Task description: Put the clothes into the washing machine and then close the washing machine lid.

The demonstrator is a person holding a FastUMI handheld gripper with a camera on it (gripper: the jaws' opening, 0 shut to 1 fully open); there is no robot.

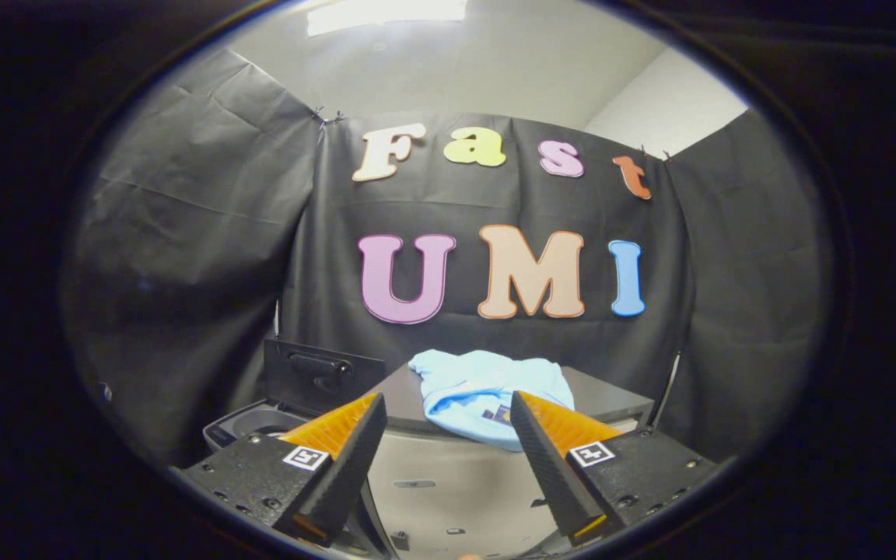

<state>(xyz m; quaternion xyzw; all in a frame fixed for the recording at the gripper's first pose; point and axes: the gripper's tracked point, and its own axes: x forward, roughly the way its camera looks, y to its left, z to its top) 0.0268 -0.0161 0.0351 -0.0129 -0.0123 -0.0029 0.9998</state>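
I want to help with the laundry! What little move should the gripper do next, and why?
Probably ease forward to the light blue shirt. The gripper is open and holds nothing, and the shirt lies just beyond its fingers on the dark tabletop. The washing machine, beside the table, already has its lid up.
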